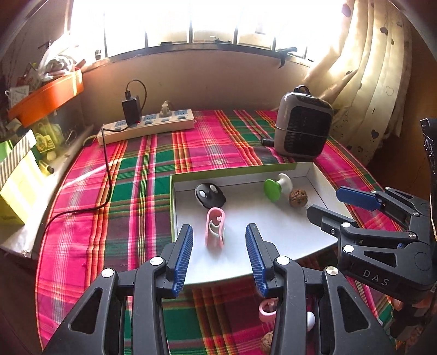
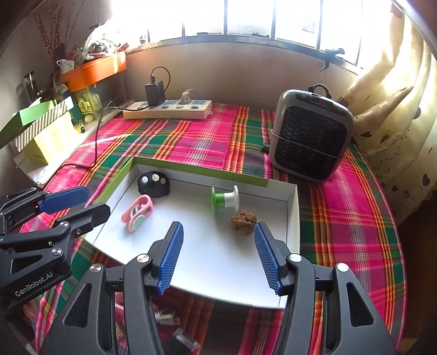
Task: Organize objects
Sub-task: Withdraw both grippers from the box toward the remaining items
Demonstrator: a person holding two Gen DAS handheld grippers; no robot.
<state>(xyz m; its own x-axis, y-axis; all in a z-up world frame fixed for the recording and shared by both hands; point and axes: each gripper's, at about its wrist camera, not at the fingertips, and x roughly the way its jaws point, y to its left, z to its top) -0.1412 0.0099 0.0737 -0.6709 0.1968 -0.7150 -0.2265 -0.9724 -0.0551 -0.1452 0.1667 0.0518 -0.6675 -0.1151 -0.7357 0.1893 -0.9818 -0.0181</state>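
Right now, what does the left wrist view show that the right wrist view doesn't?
Only the left wrist view shows a second walnut and a pink ring-shaped item on the plaid cloth under the left gripper. Only the right wrist view shows the heater display lit red, and a small black block below the right gripper. Both show the white tray holding the pink clip, black disc, green-and-white spool and walnut, with both jaws open and empty.

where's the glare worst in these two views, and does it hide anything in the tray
Left wrist view: the window is blown out to white, washing out the curtain top. Right wrist view: same blown-out window; fisheye bends the sill. In both, the white tray stays evenly lit; the walnut, green-and-white piece and pink clip read clearly.
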